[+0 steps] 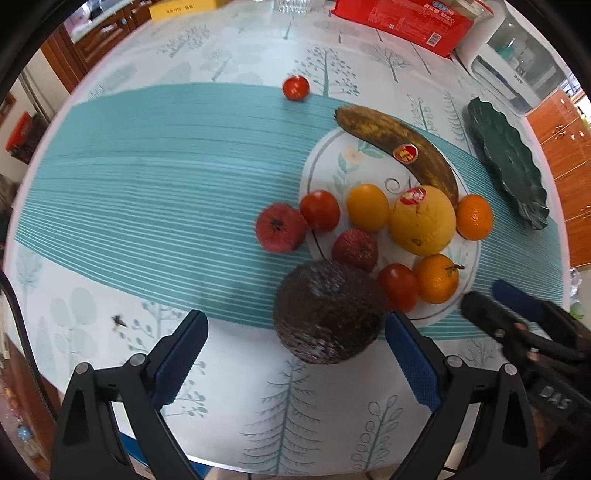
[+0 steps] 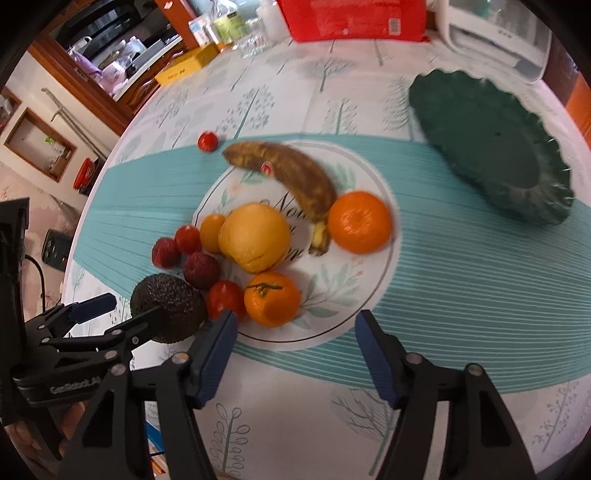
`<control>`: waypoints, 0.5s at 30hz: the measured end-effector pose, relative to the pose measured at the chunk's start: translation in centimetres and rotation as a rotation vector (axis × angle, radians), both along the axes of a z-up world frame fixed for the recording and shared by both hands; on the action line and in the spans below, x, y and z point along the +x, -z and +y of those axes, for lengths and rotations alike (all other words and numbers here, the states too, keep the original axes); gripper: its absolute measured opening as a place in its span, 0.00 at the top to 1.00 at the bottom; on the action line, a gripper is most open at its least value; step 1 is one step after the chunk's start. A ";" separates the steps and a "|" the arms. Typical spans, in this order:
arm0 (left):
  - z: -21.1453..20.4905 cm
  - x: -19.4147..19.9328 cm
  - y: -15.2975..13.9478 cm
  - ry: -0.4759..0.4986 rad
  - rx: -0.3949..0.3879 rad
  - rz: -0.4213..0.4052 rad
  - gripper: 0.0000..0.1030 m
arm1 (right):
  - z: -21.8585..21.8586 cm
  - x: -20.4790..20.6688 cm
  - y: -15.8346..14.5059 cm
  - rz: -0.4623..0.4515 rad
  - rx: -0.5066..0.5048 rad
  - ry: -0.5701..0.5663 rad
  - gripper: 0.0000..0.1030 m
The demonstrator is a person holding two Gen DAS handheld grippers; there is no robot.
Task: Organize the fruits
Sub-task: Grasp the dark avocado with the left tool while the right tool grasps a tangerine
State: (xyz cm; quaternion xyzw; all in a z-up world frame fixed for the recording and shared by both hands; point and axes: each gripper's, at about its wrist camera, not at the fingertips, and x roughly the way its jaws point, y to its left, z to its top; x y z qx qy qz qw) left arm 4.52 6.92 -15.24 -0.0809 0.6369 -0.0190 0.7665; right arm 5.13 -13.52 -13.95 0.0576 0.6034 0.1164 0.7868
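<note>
A heap of fruit lies on the tablecloth's round printed patch (image 1: pixel 328 162): a browned banana (image 1: pixel 399 144), a big yellow orange (image 1: pixel 423 221), small oranges (image 1: pixel 436 278), tomatoes (image 1: pixel 319 210), red bumpy fruits (image 1: pixel 280 227) and a dark avocado (image 1: pixel 328 312). One tomato (image 1: pixel 295 87) lies apart, farther off. A dark green leaf-shaped plate (image 2: pixel 491 144) is empty at the right. My left gripper (image 1: pixel 295 347) is open with the avocado between its fingertips, not touching. My right gripper (image 2: pixel 295 350) is open, just short of a small orange (image 2: pixel 271 299).
A red package (image 1: pixel 402 18), a white appliance (image 1: pixel 513 62), a yellow box (image 2: pixel 188 62) and glassware stand at the table's far edge. A wooden cabinet with clutter is beyond the table at the left. The table's near edge is just below both grippers.
</note>
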 end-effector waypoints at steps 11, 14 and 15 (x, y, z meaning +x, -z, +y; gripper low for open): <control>0.8 0.6 2.5 -0.021 -0.147 0.039 0.08 | 0.6 0.9 2.6 0.012 0.048 -0.016 0.44; 0.6 0.6 2.9 -0.012 -0.172 0.033 0.13 | 1.0 1.2 2.9 0.010 0.056 -0.023 0.45; 0.7 0.7 3.1 -0.007 -0.185 0.034 0.18 | 1.1 1.3 3.1 0.009 0.051 -0.026 0.48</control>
